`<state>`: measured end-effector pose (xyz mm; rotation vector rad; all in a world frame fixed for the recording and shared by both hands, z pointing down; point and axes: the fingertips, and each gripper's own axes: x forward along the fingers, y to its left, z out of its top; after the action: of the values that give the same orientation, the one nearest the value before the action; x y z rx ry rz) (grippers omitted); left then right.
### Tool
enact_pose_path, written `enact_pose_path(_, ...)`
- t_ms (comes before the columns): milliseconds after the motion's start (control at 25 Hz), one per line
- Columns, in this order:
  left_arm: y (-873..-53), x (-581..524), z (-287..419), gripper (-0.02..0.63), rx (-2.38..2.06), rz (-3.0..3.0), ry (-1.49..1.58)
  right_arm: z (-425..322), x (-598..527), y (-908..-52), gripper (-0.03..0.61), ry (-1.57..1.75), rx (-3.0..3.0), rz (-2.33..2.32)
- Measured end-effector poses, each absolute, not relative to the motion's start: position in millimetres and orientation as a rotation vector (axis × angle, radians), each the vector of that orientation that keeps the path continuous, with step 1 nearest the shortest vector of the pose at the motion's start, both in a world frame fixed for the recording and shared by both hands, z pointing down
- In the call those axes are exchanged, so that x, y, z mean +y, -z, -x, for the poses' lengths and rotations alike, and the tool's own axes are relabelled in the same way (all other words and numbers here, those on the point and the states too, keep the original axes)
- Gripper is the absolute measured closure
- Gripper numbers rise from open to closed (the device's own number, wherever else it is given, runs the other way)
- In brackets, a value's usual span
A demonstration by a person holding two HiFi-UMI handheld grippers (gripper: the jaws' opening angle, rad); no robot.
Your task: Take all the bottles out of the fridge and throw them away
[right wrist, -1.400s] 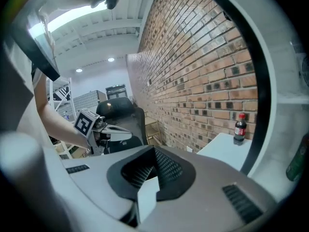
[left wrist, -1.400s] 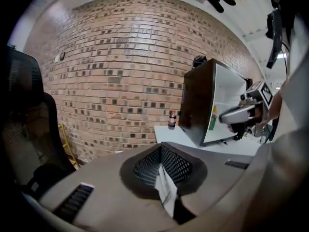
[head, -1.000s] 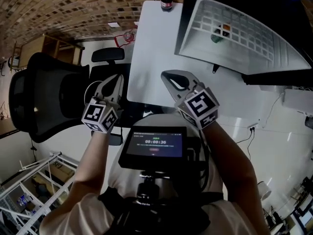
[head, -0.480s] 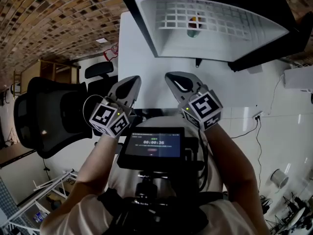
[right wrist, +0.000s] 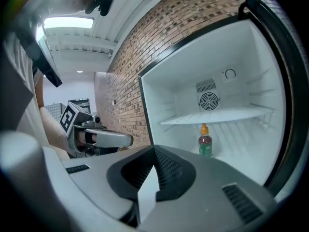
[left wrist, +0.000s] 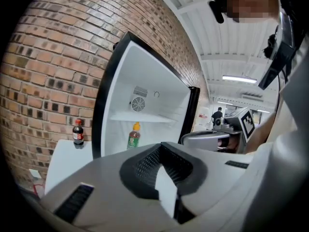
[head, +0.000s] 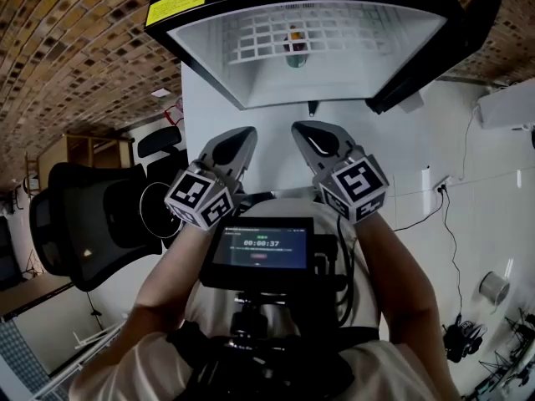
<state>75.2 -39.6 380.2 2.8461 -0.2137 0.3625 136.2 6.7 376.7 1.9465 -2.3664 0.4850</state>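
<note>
Head view: the fridge (head: 209, 40) is nearer and more central than a second ago; the left tool (head: 243, 135) and right tool (head: 303, 130) have moved forward.
Left gripper view: jaws together, empty; an orange-capped bottle (left wrist: 133, 136) stands inside the fridge, and a dark bottle (left wrist: 77, 132) stands on the table (left wrist: 60, 161).
Right gripper view: jaws together, empty; the orange-capped bottle is straight ahead.

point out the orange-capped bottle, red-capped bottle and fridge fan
orange-capped bottle (right wrist: 205, 145), right gripper view, its body
red-capped bottle (left wrist: 77, 135), left gripper view, its label
fridge fan (right wrist: 209, 100), right gripper view, its centre
</note>
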Motion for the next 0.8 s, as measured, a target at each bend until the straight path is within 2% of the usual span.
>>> enact_pose_path(800, -377.8, -5.5, -161.1, 0.611, -0.116, -2.861, -0.414, -208.7, 37.8, -377.2, 0.572, -0.470, -2.316, -2.051)
